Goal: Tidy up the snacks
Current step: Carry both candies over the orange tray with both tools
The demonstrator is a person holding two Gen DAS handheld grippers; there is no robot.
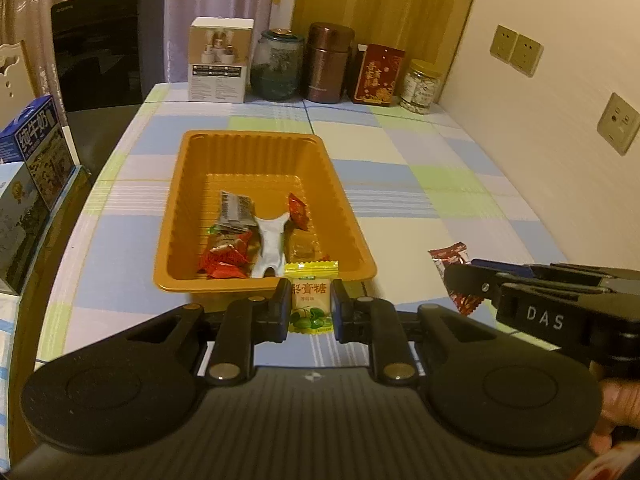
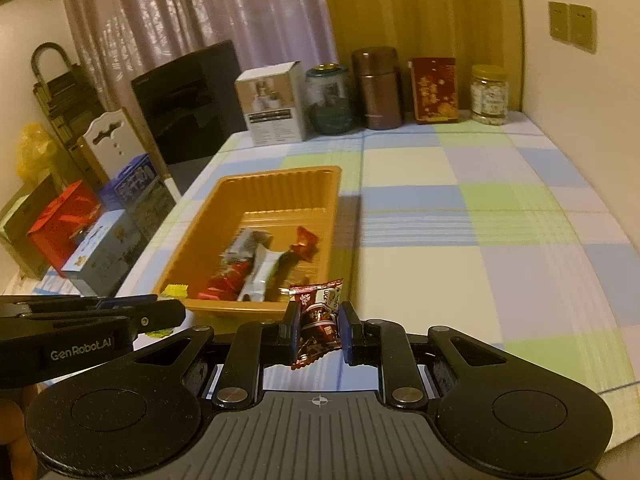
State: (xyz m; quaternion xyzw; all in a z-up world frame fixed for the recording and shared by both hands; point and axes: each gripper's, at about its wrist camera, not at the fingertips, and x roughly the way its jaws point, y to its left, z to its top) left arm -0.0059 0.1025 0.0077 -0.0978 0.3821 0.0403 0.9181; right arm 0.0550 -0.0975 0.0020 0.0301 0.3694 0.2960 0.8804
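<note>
An orange plastic tray [image 1: 192, 208] [image 2: 320, 184] sits on the checked tablecloth with several wrapped snacks inside: red candies [image 1: 224, 260], a grey-striped packet [image 1: 236, 210] and a white wrapper [image 1: 270, 244]. My left gripper [image 1: 311, 306] is shut on a yellow candy packet [image 1: 311, 298] with green fruit printed on it, held just before the tray's near rim. My right gripper [image 2: 319, 330] is shut on a dark red wrapped candy [image 2: 316, 320], near the tray's near right corner. Each gripper shows from the side in the other's view, the right gripper [image 1: 460, 280] and the left gripper [image 2: 176, 314].
Along the back wall stand a white box [image 1: 220, 60], a glass jar [image 1: 276, 64], a brown canister [image 1: 328, 62], a red box [image 1: 376, 74] and a small jar [image 1: 420, 86]. Milk cartons [image 1: 36, 148] sit off the table's left edge. A dark chair [image 1: 108, 44] stands behind.
</note>
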